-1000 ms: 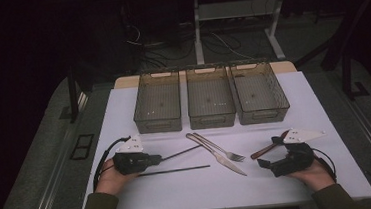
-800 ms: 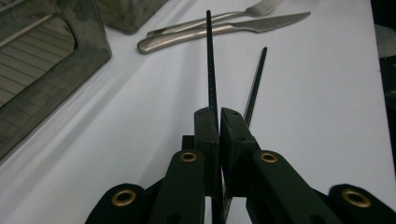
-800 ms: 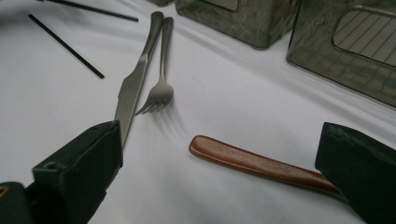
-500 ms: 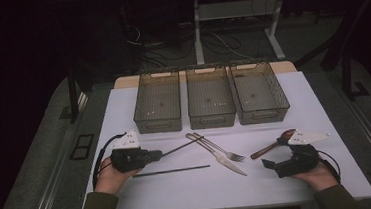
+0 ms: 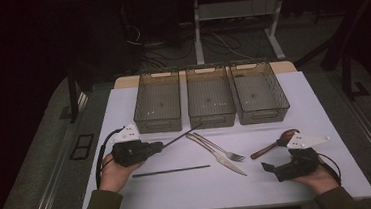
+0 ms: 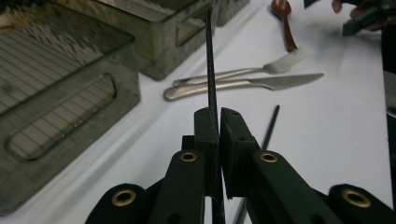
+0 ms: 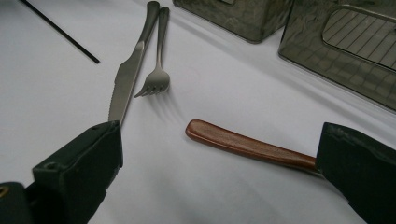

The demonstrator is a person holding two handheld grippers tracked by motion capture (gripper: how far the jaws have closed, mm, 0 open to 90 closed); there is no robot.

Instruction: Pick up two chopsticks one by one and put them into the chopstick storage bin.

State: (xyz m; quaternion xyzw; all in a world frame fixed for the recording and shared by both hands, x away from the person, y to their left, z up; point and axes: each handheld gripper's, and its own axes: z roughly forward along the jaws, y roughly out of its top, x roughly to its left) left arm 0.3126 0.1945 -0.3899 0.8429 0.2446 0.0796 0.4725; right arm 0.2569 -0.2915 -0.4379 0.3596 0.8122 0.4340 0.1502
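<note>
Left gripper point(image 6: 218, 122) pinches thin black chopstick point(image 6: 209, 60), lifted, tip toward grey mesh bins point(image 5: 157, 106). High view: second black chopstick point(image 5: 171, 171) flat on white table point(image 5: 190, 189). Right gripper point(image 7: 219, 154) jaws wide apart beside brown wooden spoon point(image 7: 250, 146).

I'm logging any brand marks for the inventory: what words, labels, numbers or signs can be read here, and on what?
None can be read: no print shows on the three bins, the knife, the fork, the wooden spoon, the chopstick clamped in the left gripper, or the open right gripper.
</note>
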